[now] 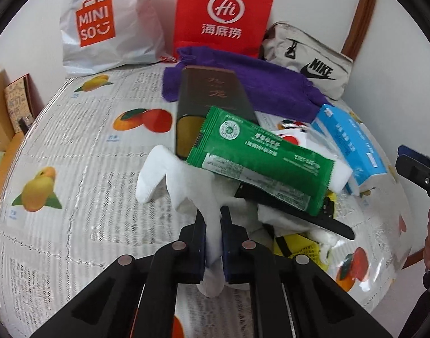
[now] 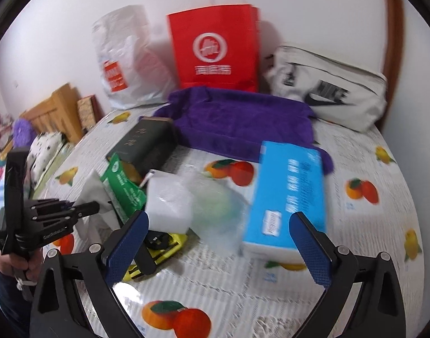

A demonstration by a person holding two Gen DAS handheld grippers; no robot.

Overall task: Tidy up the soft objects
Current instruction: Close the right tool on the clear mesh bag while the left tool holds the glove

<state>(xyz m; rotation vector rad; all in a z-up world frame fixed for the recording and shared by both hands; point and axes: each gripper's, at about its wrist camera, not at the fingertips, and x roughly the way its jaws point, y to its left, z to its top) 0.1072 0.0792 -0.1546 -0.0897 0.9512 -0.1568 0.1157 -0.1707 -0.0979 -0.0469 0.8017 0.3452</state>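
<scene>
Between the narrow jaws of the left claw (image 1: 213,219), a white sock (image 1: 169,177) sits pinched

I see a table under a fruit-print cloth (image 2: 355,152) bearing: white bag (image 1: 107,28), red bag (image 1: 223,14), grey pouch (image 1: 313,62), purple towel (image 1: 257,84), dark box (image 1: 209,98), blue tissue pack (image 2: 288,191), white sock (image 1: 158,174).

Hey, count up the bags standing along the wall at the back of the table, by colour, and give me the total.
White plastic shopping bag: 1
Red paper bag: 1
Beige zip pouch: 1
Total: 3
</scene>
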